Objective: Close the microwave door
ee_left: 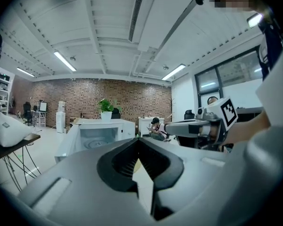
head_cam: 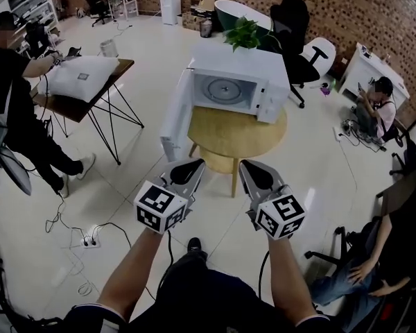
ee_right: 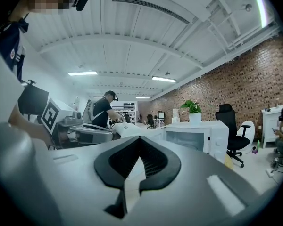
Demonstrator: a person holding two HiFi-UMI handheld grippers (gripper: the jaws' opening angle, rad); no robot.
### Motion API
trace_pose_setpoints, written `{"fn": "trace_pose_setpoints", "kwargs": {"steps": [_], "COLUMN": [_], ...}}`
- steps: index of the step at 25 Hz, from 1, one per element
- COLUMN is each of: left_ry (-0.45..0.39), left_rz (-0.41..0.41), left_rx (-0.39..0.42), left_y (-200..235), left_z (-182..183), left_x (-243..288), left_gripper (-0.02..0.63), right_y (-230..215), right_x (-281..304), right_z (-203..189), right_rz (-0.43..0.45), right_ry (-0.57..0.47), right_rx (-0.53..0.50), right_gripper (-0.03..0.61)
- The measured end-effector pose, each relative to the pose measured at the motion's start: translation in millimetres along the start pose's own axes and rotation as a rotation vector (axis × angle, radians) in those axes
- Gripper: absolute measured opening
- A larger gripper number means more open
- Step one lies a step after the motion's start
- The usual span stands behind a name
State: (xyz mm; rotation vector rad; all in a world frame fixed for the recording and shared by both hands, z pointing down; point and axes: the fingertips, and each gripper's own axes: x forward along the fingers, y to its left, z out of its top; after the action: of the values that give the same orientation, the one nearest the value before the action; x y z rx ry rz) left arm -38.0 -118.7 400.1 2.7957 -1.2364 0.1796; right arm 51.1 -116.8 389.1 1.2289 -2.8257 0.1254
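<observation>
A white microwave stands on a round wooden table, with its door swung wide open to the left and the turntable showing inside. A potted plant sits on top of it. My left gripper and right gripper hang side by side in front of the table, short of the microwave and touching nothing. Both are shut, with nothing between the jaws. The left gripper view shows the microwave past the gripper; the right gripper view shows the microwave beyond the gripper.
A person stands at the left by a dark folding table bearing a white cushion. Black office chairs stand behind the microwave. Two people sit at the right. A power strip with cables lies on the floor at lower left.
</observation>
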Motion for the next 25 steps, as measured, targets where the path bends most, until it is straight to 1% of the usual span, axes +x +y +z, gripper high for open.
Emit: {"fn": "trace_pose_setpoints", "kwargs": {"steps": [7,12,19,22,25], "left_ry": [-0.004,0.008,-0.002,-0.01,-0.001], "left_rz": [-0.017,-0.008,0.07,0.122,0.194], "left_rx": [0.015,0.009,-0.01,-0.013,-0.003], "left_y": [60,83,111,129,152], "left_z": [13,9,13,15,13], "left_x": [31,44,40,30,16], "left_gripper": [0.008,0.008,0.008,0.008,0.008], "right_y": [-26,-36,-30,-23,-15], "right_x": [57,82,110,121,128], "right_z": [14,11,14,14,10], "right_rz": [-0.029,-0.02,0.057,0.094,0.12], "right_ry": [-0.014,0.003,0.021,0.026,0.033], "right_rx": [-0.011,-0.009,-0.017,-0.019,-0.015], "right_gripper": [0.002,0.002,0.002,0.002,0.002]}}
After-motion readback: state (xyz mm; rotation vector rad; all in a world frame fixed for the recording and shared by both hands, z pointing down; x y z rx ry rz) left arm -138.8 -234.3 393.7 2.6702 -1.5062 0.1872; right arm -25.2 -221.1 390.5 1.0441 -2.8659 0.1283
